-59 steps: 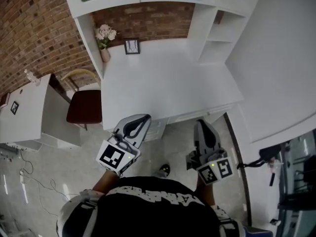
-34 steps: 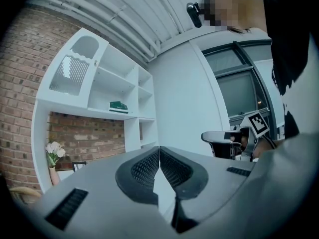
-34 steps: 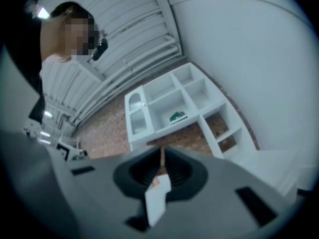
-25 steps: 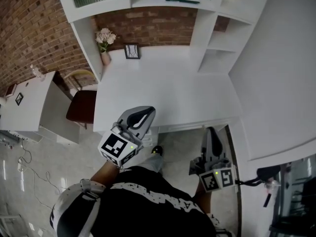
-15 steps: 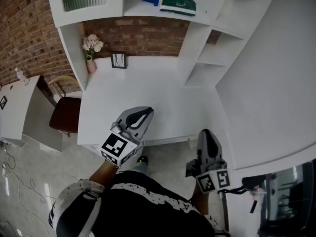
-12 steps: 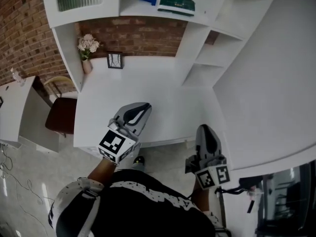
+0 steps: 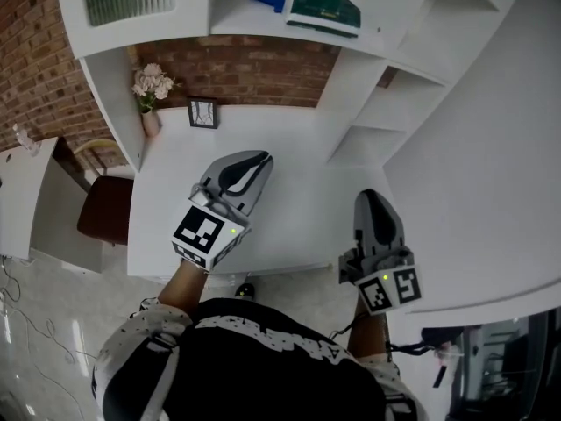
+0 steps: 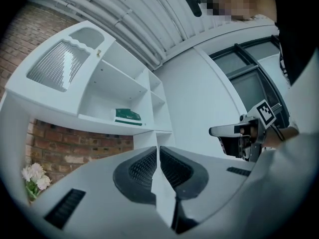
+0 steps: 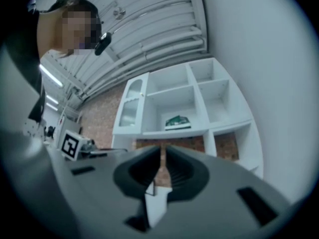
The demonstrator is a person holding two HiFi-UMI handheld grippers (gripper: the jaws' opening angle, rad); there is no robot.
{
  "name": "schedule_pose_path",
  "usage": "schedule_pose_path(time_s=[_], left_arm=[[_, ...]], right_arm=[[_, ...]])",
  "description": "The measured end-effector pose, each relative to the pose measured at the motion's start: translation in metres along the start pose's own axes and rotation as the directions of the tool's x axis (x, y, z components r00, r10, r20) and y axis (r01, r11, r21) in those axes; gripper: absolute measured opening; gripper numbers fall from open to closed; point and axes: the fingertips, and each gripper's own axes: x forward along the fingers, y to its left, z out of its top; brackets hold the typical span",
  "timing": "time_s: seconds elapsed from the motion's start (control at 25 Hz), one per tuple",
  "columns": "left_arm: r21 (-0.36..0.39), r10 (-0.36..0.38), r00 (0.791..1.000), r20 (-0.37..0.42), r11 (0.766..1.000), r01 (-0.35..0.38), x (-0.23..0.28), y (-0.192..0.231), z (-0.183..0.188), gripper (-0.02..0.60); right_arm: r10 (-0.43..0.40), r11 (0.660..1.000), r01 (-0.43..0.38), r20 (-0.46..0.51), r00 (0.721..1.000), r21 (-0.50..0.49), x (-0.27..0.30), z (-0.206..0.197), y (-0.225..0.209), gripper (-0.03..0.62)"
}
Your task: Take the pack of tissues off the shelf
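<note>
The green pack of tissues lies on the white shelf above the desk, with a blue thing just left of it. The tissue pack also appears as a green pack in the left gripper view and a green pack in the right gripper view, far ahead of both. My left gripper hovers over the white desk, jaws shut and empty. My right gripper hovers near the desk's right front, also shut and empty. Both are well below the shelf.
A vase of flowers and a small picture frame stand at the desk's back left against the brick wall. Side cubbies rise at the right. A chair and a second white table stand left of the desk.
The person has stepped up to the desk: both grippers have moved forward from over the floor to over the desktop. The shelf with the tissues looks nearer. Both jaws stayed shut.
</note>
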Motion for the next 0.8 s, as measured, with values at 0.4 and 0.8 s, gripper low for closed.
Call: schedule_pose_path(time_s=[0.4,0.8], left_arm=[[0.076,0.012,0.998,0.064,0.997,-0.017,0.045,0.048,0.032,0.074],[0.093,0.049,0.995,0.084,0.994,-0.057,0.067,0.077,0.047,0.092]], right_arm=[[0.048,0.995,-0.046,0.021,0.999,-0.093,0.074,0.022,-0.017,0.034],[0.075,0.991,-0.072,0.026,0.997,-0.11,0.121,0.025,-0.035,0.034]])
